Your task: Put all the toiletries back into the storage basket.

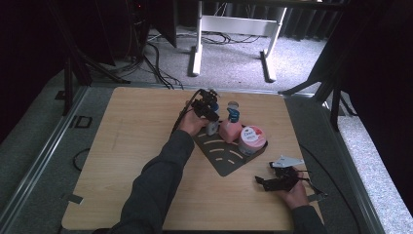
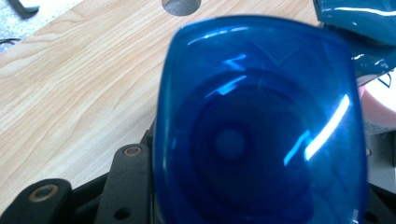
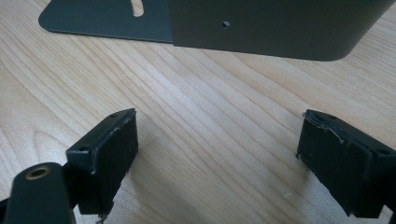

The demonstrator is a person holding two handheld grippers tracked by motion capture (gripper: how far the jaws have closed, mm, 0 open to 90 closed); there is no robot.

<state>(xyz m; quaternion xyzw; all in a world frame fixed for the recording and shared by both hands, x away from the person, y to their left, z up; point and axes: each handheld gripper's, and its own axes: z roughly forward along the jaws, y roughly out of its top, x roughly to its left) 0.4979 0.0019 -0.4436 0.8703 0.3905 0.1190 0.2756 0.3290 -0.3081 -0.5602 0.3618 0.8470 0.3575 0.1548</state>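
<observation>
A person's left hand [image 1: 191, 123] reaches across the wooden worktop [image 1: 131, 146] to the far left corner of a dark metal rack [image 1: 225, 158], the left tongs [image 1: 208, 109] set about a white bottle with a blue cap [image 1: 212, 126] that stands upright on that corner. In the left gripper view the blue cap [image 2: 261, 130] sits close between the black jaws, which stand about half apart; whether the pads actually press on the bottle cannot be told. Just right of it on the rack stands a pink spray bottle [image 1: 230, 130] with a blue trigger head, and touching that on the right a round pink tub with a white label [image 1: 252, 139], against the rack's upright end. Near the rack's right end, on the person's side of it, the right hand [image 1: 292, 192] rests on the bare worktop with the right tongs [image 1: 263, 182] pointing left, a grey three-cornered plate [image 1: 286, 161] on top. In the right gripper view the right tongs [image 3: 217, 158] gape wide with nothing between them but wood, the rack's flat base [image 3: 107, 21] and upright wall [image 3: 280, 28] lying just beyond the tips.
</observation>
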